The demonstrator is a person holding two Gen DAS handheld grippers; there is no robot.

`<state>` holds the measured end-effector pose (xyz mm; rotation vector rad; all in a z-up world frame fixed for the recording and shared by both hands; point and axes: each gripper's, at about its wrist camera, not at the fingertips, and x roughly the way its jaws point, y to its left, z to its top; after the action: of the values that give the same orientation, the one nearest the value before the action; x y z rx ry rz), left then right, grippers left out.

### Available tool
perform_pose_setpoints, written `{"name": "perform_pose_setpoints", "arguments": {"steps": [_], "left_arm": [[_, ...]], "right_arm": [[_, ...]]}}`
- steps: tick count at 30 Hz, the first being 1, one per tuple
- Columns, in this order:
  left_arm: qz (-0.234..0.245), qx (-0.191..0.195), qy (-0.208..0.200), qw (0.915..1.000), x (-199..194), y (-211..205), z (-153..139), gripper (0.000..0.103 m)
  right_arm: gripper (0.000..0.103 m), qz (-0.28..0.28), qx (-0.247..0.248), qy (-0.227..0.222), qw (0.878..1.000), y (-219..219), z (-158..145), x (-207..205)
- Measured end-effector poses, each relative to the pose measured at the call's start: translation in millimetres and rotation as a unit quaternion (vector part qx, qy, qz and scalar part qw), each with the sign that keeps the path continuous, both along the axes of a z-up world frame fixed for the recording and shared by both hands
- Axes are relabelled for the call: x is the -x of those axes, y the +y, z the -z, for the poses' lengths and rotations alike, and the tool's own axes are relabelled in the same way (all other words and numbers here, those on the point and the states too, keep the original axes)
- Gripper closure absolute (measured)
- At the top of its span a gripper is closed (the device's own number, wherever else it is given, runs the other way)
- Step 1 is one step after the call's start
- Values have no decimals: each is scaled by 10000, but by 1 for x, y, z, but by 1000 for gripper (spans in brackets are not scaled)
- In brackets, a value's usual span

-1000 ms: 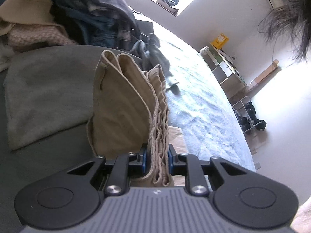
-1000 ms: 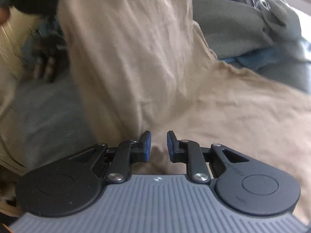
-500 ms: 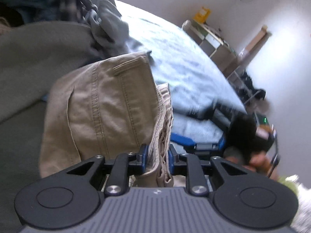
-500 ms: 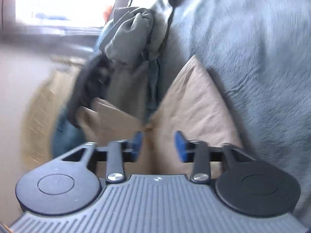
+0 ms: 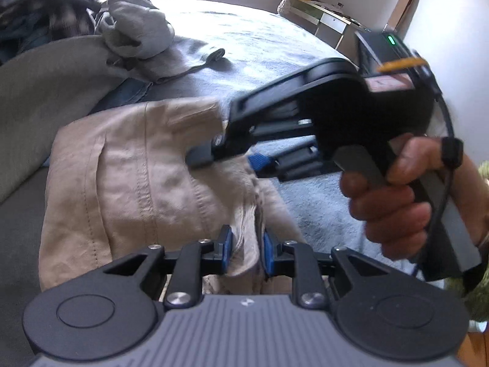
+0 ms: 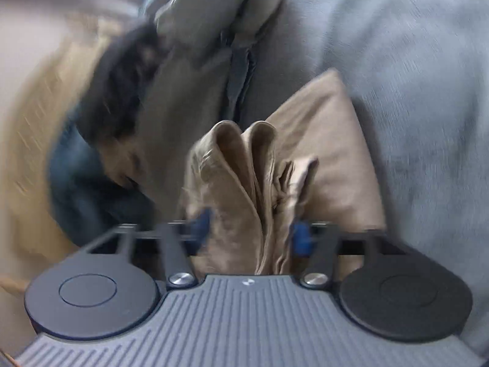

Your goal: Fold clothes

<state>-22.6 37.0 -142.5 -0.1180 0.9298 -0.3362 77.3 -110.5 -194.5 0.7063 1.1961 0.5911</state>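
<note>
1. Left wrist view: left gripper [image 5: 246, 249] clamped on a bunched edge of the tan trousers [image 5: 134, 189], blue pads pressing the fabric from both sides. Trousers lying partly folded on the blue-grey bedspread [image 5: 262, 49], seams and a stitched panel showing on top, a grey garment [image 5: 137, 27] and darker clothes heaped beyond. Right gripper [image 5: 235, 162] reaching in from the right, held in a hand [image 5: 394, 198], fingertips over the far edge of the trousers; blurred, so contact with the cloth not certain here.

2. Right wrist view: right gripper [image 6: 250, 234] closing, with stacked folds of the trousers [image 6: 253, 183] between the jaws; pads apparently not yet pressing, though blur hides the detail. Folded layers standing up in ridges ahead of the fingers, bedspread [image 6: 412, 61] to the right, clothes pile [image 6: 101, 128] to the left.

3. Handling, as a judgement: woven cotton-like cloth, soft and limp yet thick at seams and waistband; light, not fragile, not slippery. Likely to sag and unfold if pinched by one layer only. Best taken at the doubled edge, all layers together, at two well-separated corners so the fold stays square.
</note>
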Motion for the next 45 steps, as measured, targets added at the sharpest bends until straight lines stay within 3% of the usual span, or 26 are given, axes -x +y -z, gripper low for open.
{"name": "perform_pose_setpoints", "arguments": {"steps": [2,6,9,13,16,21,24,30,34,40,42,45], "left_arm": [[0,-20,-104,9999,0,-6,-9,81],[-85,193,-122,9997,-9,-18,-14,81],[-107,267,-3,9996,-18,-29,-3,80],[-259,442,213,9985,-23,-35,17,74],[-261,644,188,9974,-20,-34,7,62],[-426,1195,420,9910,13,-14,-19,53],[-745,1059,513,9903,31,14,-32,53],[-1402,258,231,9895,30,77,-31,59],[-934,55,205,9954,10,75,-9,62],[-1211,189,158,9923,11,67,14,58],[-1254,194,123,9918,13,66,16,58],[-1238,210,51,9921,16,66,17,56]], "right_arm": [[86,-305,290,-379,9984,6,-12,-4],[87,-598,498,-839,9934,-1,-30,-5],[87,-621,602,-808,9930,-13,-24,-11],[87,-563,532,-466,9959,-28,7,-16],[88,-499,307,-278,9979,-35,16,-19],[88,-704,335,-374,9963,-34,12,-18],[88,-686,292,-234,9969,-34,14,-23],[88,-706,241,-184,9970,-36,15,-23],[89,-818,280,-246,9960,-36,7,-21],[88,-1048,615,-461,9915,-35,11,-15],[83,-1067,711,-488,9905,-34,7,-15],[79,-1215,1429,-865,9784,-35,-21,-4]]}}
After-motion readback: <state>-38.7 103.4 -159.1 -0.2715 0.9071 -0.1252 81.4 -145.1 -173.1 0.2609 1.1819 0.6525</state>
